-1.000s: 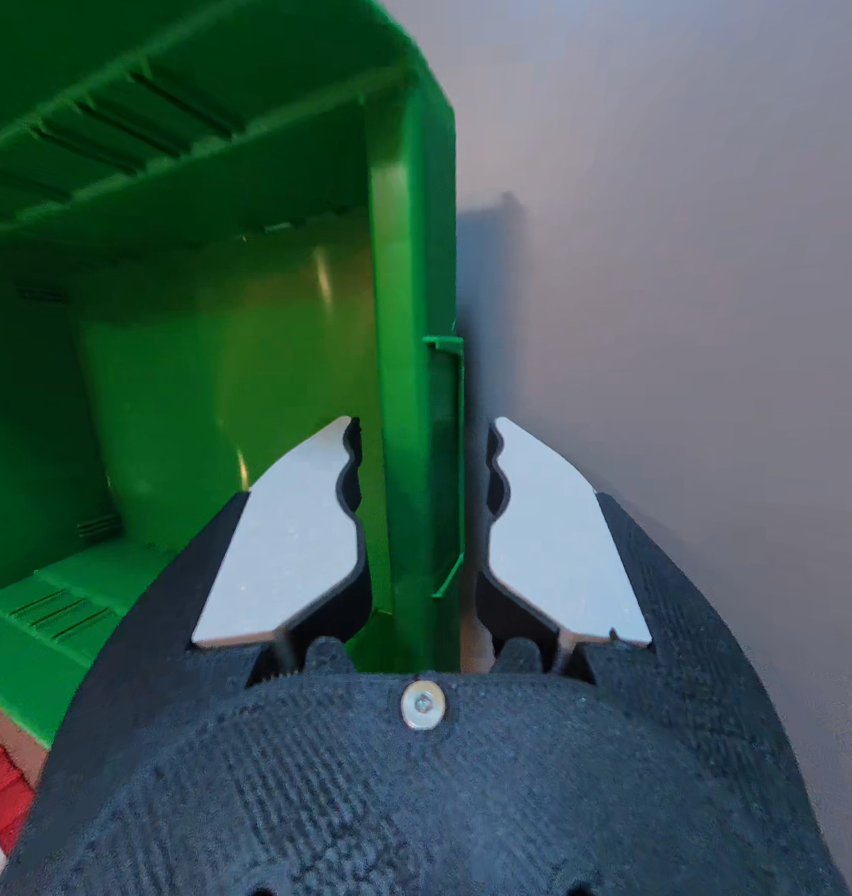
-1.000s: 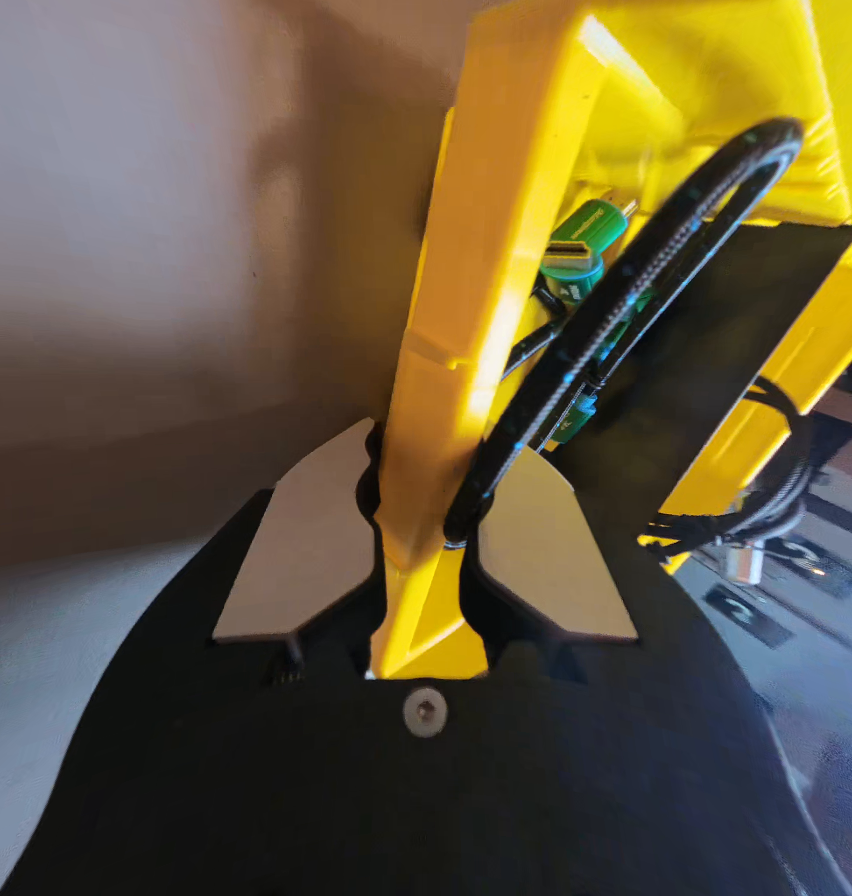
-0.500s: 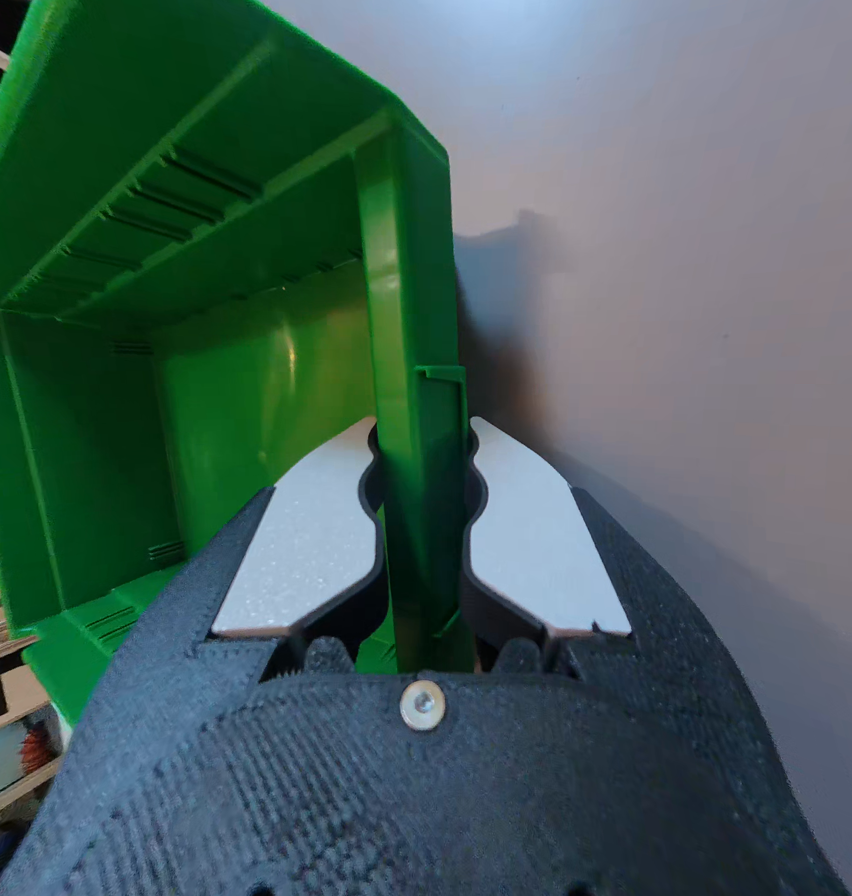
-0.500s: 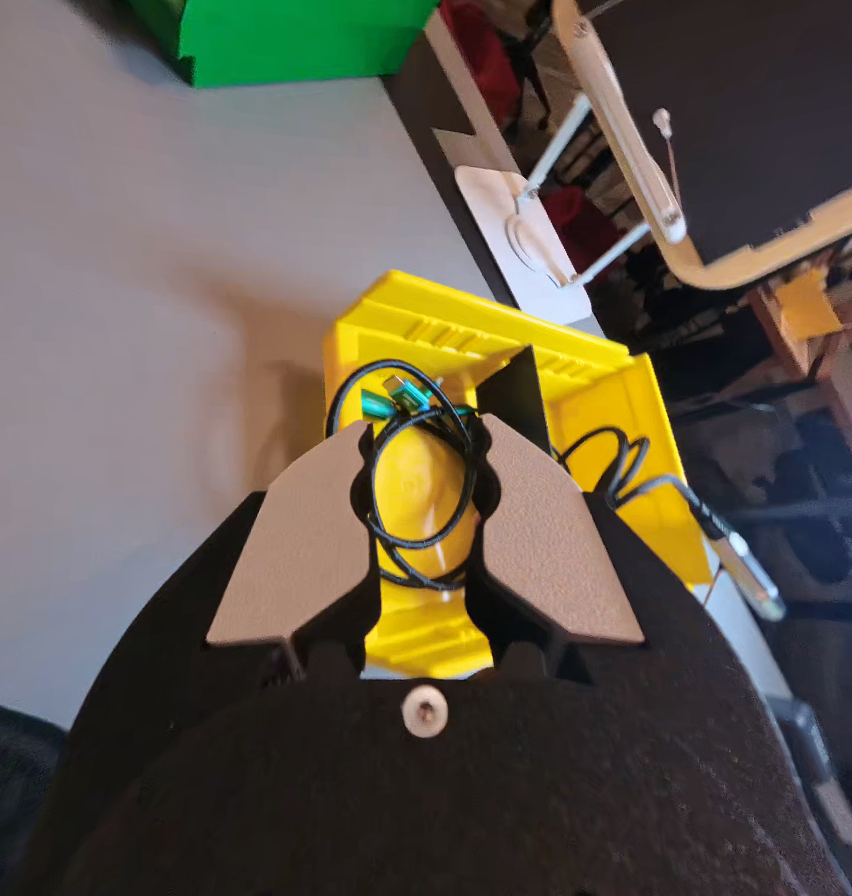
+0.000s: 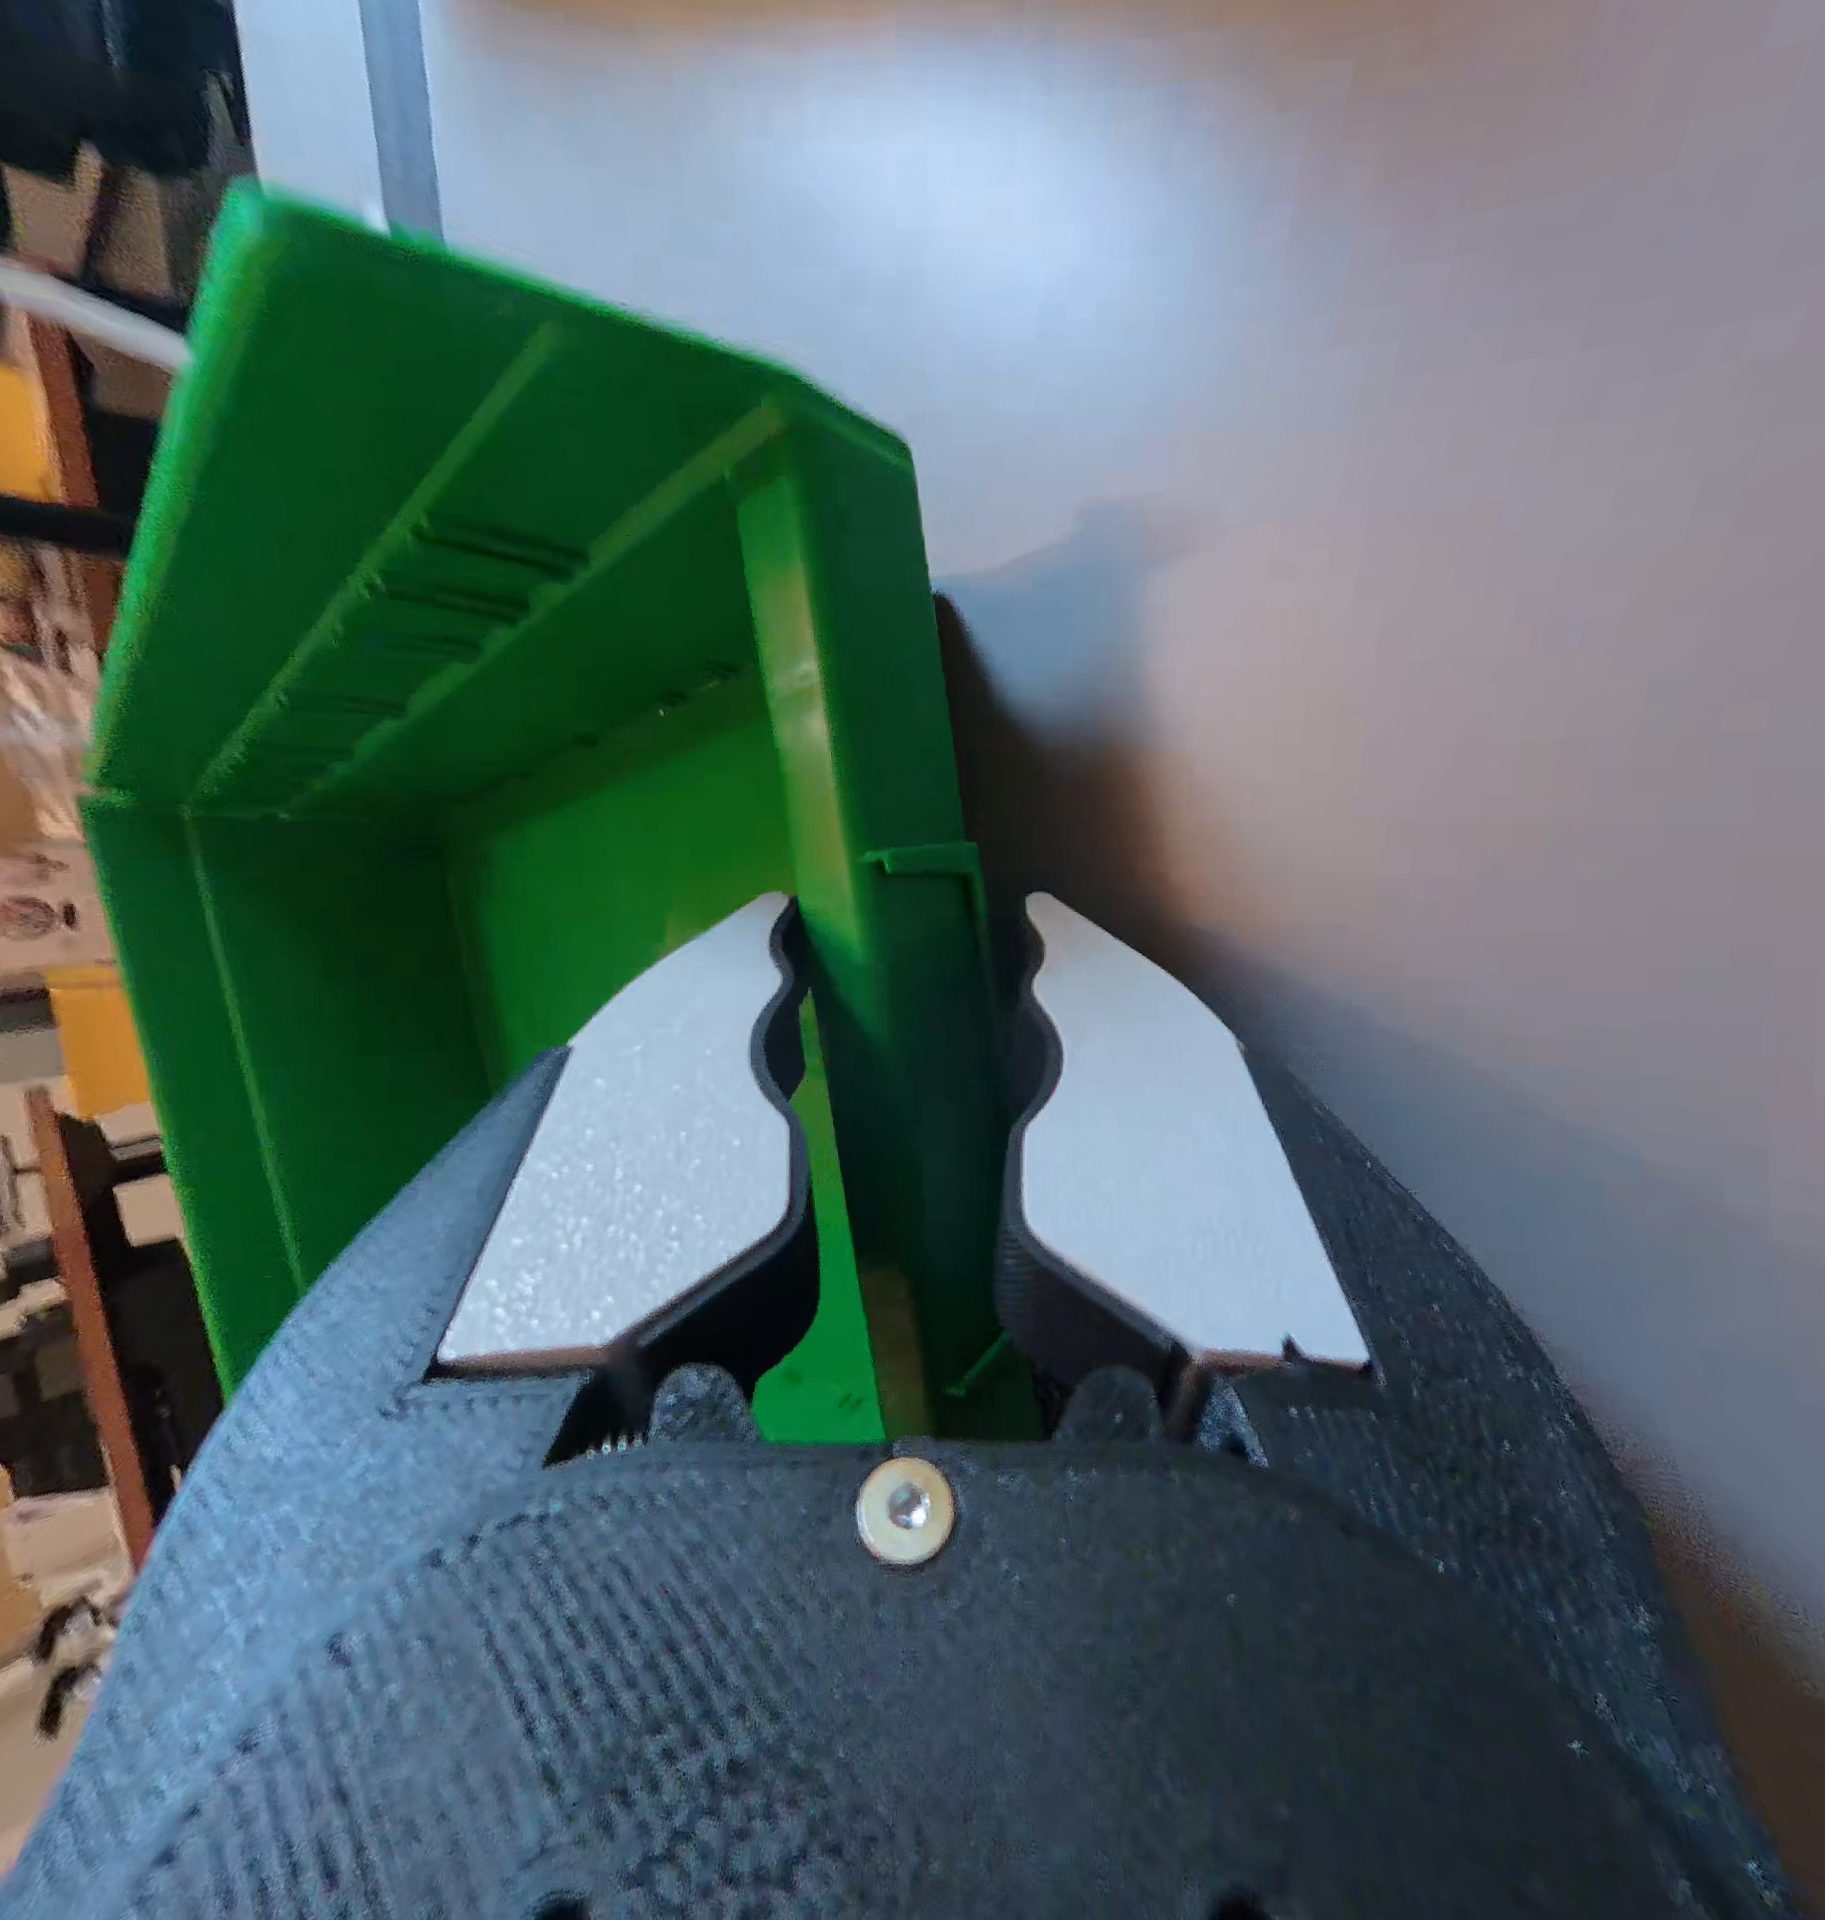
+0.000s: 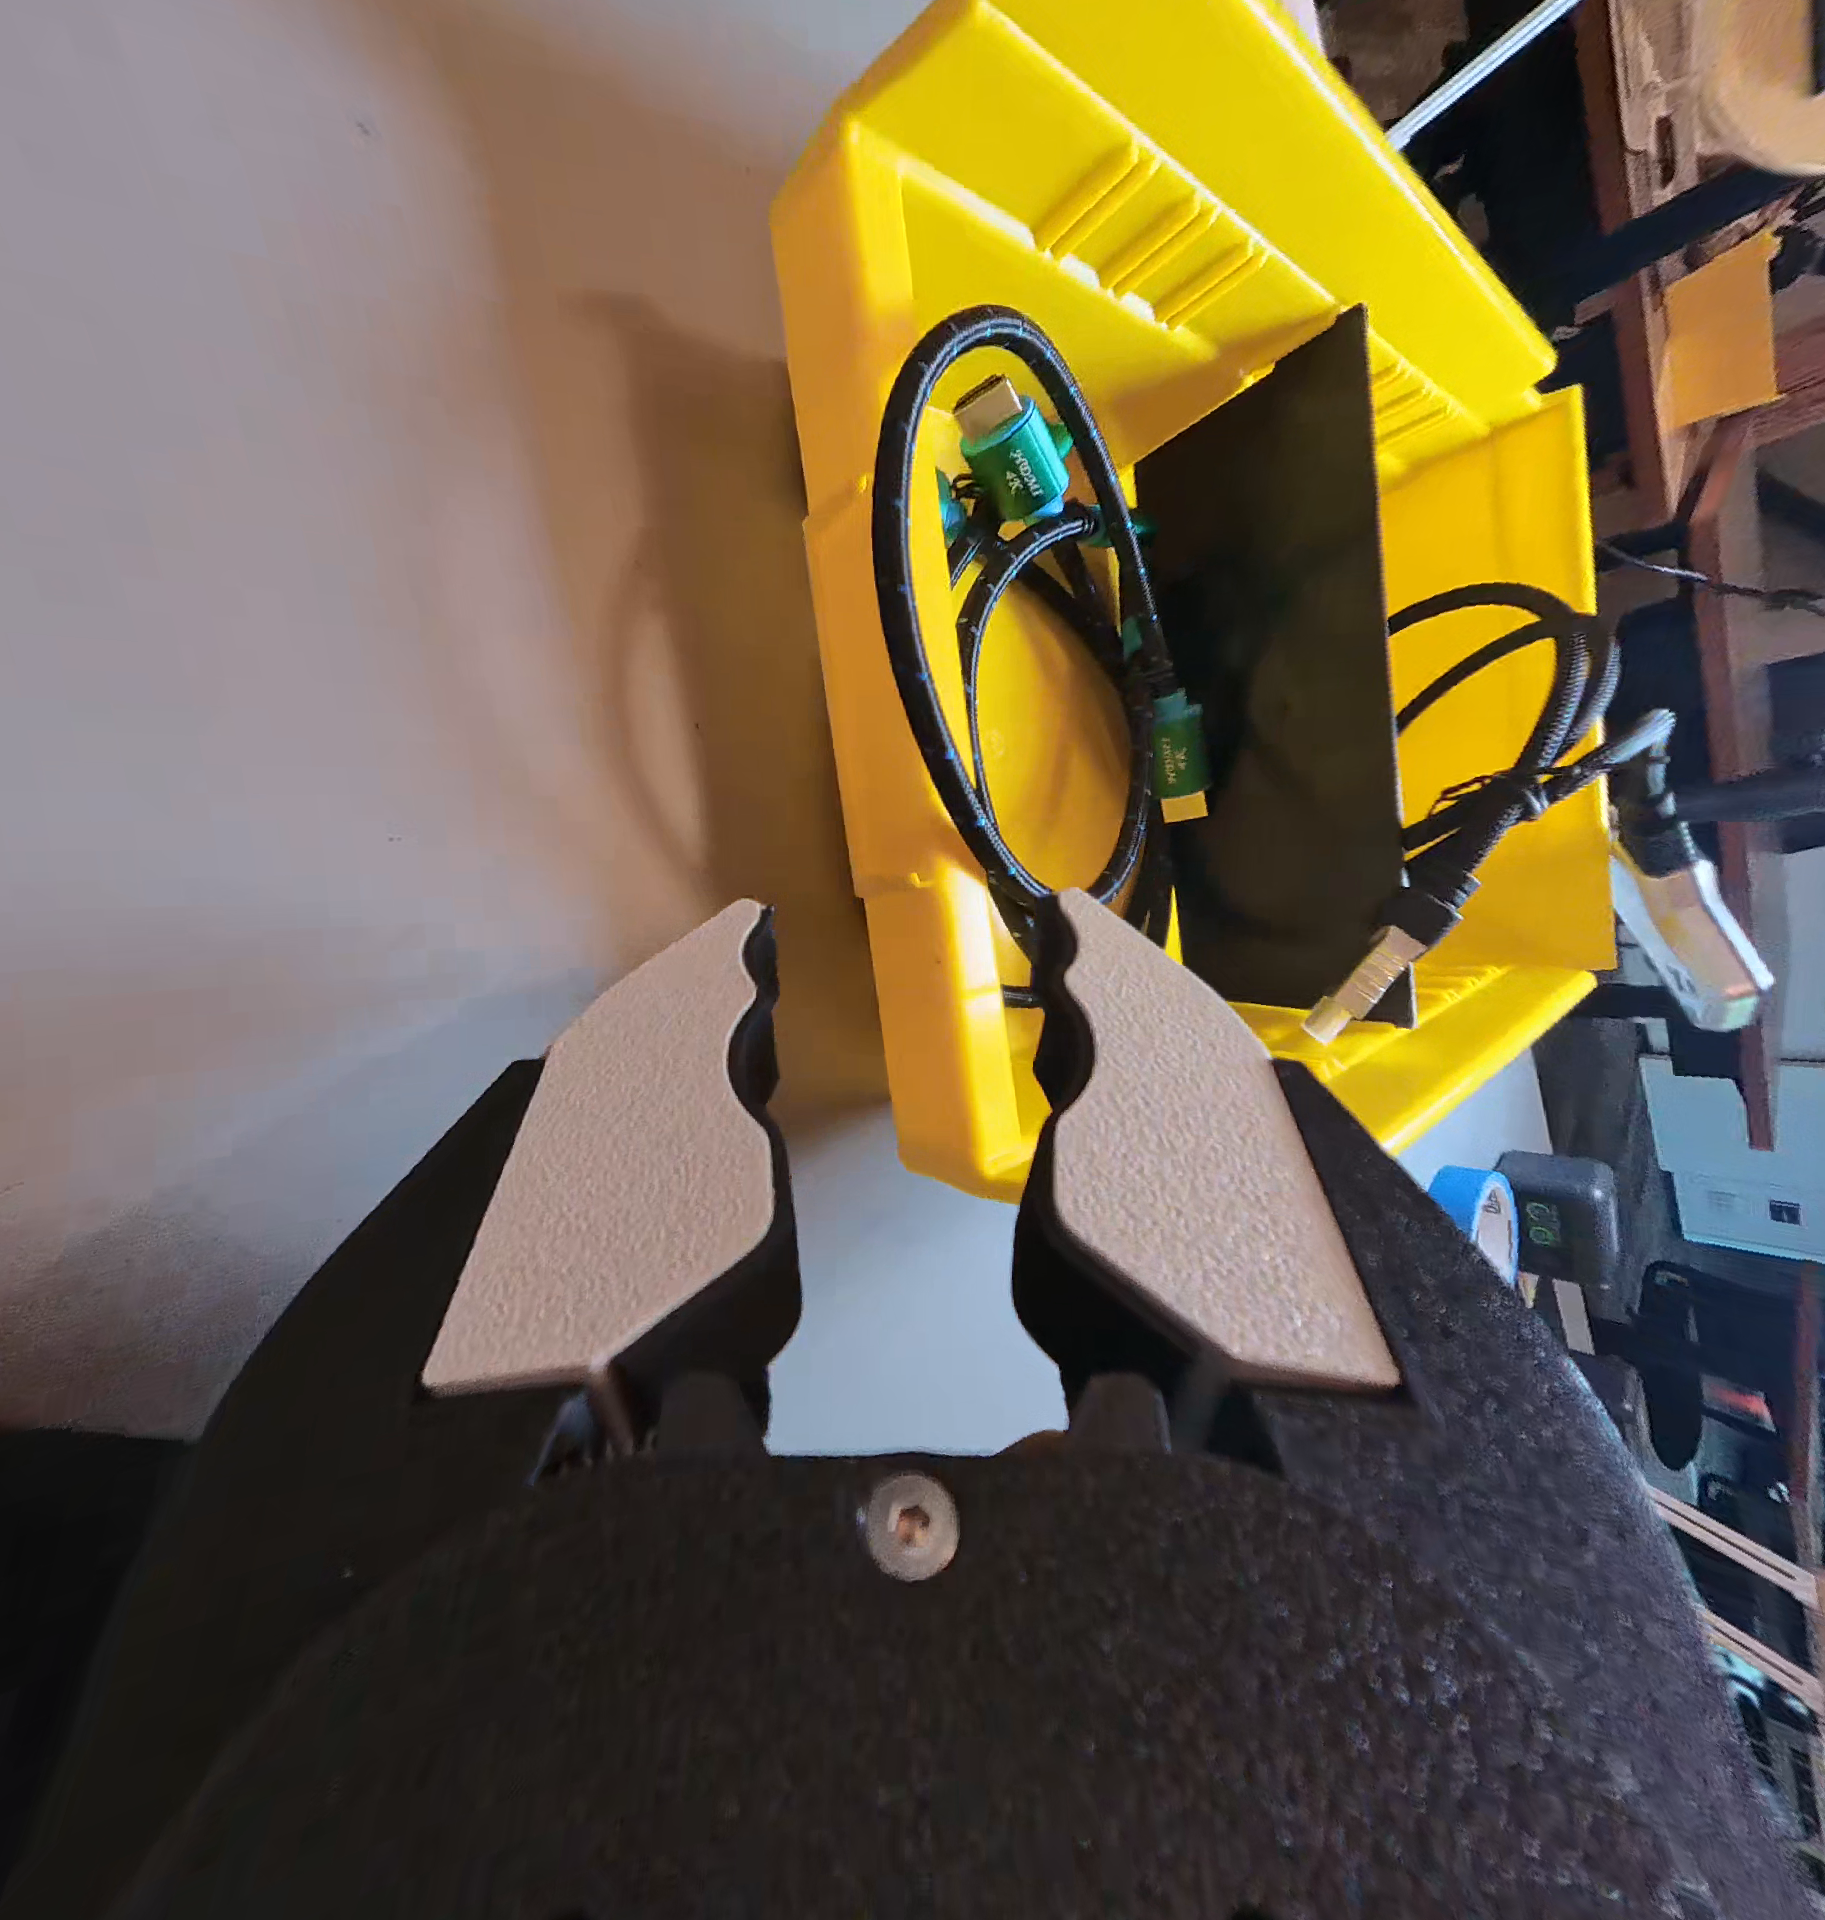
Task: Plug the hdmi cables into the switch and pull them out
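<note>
Braided hdmi cables (image 6: 1033, 665) were observed coiled, unplugged, in the yellow bin (image 6: 1178, 239) ahead of the spread, empty right gripper (image 6: 908, 935), while the left gripper (image 5: 903, 925) was clamped on the green bin (image 5: 492, 582) wall; no switch was identified, so all plugging was judged outstanding.

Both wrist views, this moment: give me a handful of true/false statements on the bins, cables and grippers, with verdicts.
1. The left gripper is closed on the green bin wall. True.
2. The right gripper clamps the yellow bin. False: its jaws stand open, with the bin beyond them.
3. The green bin holds a coiled cable. False: the inside that shows is bare.
4. A black divider stands in the yellow bin. True.
5. The braided cable with green plugs lies in the yellow bin. True.
</note>
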`<state>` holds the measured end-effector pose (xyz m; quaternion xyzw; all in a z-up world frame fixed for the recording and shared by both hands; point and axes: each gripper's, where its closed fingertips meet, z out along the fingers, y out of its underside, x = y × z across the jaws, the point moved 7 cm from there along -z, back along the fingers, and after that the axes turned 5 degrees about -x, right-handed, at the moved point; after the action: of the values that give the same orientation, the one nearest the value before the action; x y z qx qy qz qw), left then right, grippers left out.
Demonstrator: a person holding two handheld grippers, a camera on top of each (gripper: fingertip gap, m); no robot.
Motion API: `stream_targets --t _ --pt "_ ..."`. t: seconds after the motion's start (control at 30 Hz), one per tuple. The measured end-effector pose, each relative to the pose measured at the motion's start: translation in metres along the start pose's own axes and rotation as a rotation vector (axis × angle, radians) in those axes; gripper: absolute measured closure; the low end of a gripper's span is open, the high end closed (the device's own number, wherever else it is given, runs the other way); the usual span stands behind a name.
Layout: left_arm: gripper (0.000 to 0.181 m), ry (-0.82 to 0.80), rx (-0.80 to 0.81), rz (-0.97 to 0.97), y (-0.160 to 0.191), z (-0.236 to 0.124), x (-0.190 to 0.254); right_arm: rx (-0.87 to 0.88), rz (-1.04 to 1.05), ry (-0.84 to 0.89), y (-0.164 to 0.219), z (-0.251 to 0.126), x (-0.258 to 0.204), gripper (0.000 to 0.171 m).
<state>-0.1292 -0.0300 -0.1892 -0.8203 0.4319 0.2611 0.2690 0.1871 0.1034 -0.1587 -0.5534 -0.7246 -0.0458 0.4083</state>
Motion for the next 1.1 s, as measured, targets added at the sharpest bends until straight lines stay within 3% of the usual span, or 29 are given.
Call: stream_targets --t 0.1,0.17,0.27,0.37,0.43,0.6,0.67,0.73,0.8,0.9,0.97,1.03,1.1 --pt "0.151 -0.043 0.088 -0.004 -0.03 -0.026 -0.001 0.054 0.059 0.015 0.002 -0.011 0.007 0.13" --pt "0.149 -0.065 0.175 -0.07 -0.052 -0.054 -0.004 0.135 0.209 0.027 0.009 -0.028 0.019 0.134" --pt "0.146 0.062 0.407 -0.349 -0.096 -0.082 -0.004 0.259 0.538 0.151 0.034 -0.044 0.048 0.134" --pt "0.143 0.284 0.545 -0.728 -0.132 -0.068 -0.002 0.33 0.822 0.131 0.057 -0.04 0.061 0.124" --pt "0.135 0.293 0.51 -0.837 -0.145 -0.04 -0.002 0.322 0.912 0.029 0.06 -0.026 0.056 0.115" --pt "0.12 0.195 0.516 -1.002 -0.169 0.012 -0.002 0.242 0.885 -0.003 0.064 0.015 0.053 0.115" --pt "0.124 0.184 0.535 -1.02 -0.177 0.024 -0.001 0.234 0.883 -0.007 0.067 0.018 0.059 0.139" --pt "0.128 0.204 0.564 -1.058 -0.183 0.029 -0.002 0.2 0.851 0.068 0.078 0.02 0.063 0.15" --pt "0.135 0.173 0.575 -1.046 -0.188 0.034 -0.006 0.189 0.85 0.093 0.086 0.022 0.066 0.152" --pt "0.142 0.138 0.583 -0.995 -0.202 0.044 -0.007 0.151 0.851 0.064 0.083 0.034 0.071 0.136" --pt "0.142 0.053 0.551 -0.931 -0.207 0.05 -0.009 0.124 0.813 0.117 0.083 0.042 0.079 0.135" --pt "0.151 0.026 0.544 -0.93 -0.208 0.054 -0.013 0.126 0.833 0.148 0.086 0.045 0.089 0.152" --pt "0.151 0.029 0.553 -0.912 -0.207 0.052 -0.018 0.137 0.848 0.133 0.087 0.042 0.092 0.159"
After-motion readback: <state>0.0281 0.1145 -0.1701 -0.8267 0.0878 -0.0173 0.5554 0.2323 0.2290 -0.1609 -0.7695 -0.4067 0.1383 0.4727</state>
